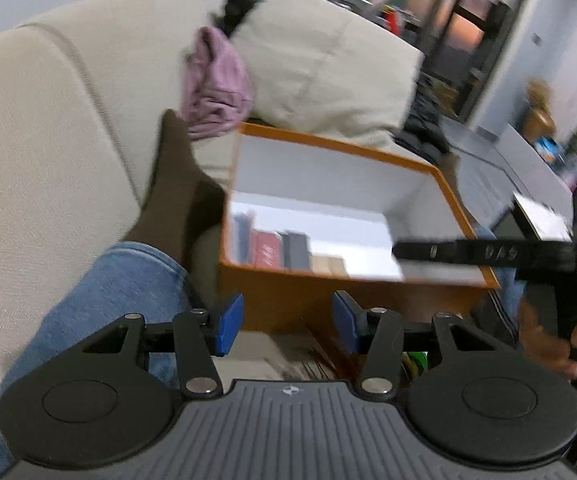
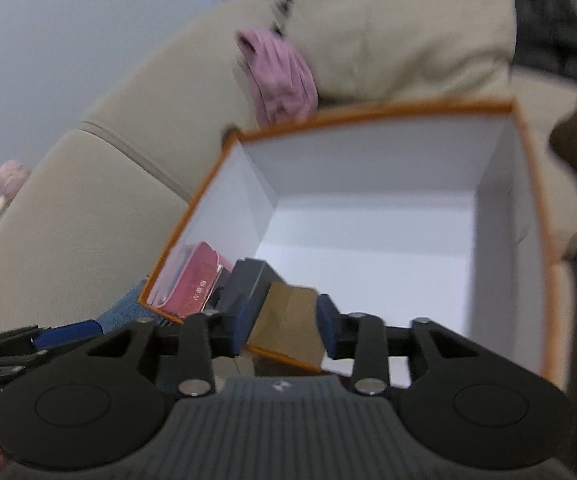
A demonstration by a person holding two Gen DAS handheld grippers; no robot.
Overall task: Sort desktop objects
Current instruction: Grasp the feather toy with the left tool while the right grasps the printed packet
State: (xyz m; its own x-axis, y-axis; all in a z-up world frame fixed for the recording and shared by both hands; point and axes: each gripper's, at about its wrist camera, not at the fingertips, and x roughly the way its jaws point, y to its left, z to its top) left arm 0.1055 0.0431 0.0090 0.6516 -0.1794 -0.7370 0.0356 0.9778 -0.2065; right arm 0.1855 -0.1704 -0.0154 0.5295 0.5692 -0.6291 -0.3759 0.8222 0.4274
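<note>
Your left gripper (image 1: 286, 322) hangs at lower centre, its blue pads apart with nothing between them, just before the orange-rimmed box (image 1: 328, 142). Your right gripper (image 2: 284, 324) has its fingers apart, the tan carton (image 2: 288, 320) seen between them; contact is too blurred to tell. A red case (image 2: 198, 280) and dark box (image 2: 248, 280) lie in the box's lower left corner

Your right claw (image 2: 282, 330) hangs over the near edge of the orange-rimmed, white-lined cardboard box (image 2: 528, 184), its blue pads parted. A small tan cardboard carton (image 2: 288, 320) sits between the pads. Beside it lie a dark grey case (image 2: 248, 280) and a red tin (image 2: 198, 284). A pink cloth (image 2: 280, 76) rests on the beige sofa (image 2: 88, 220) behind.
</note>
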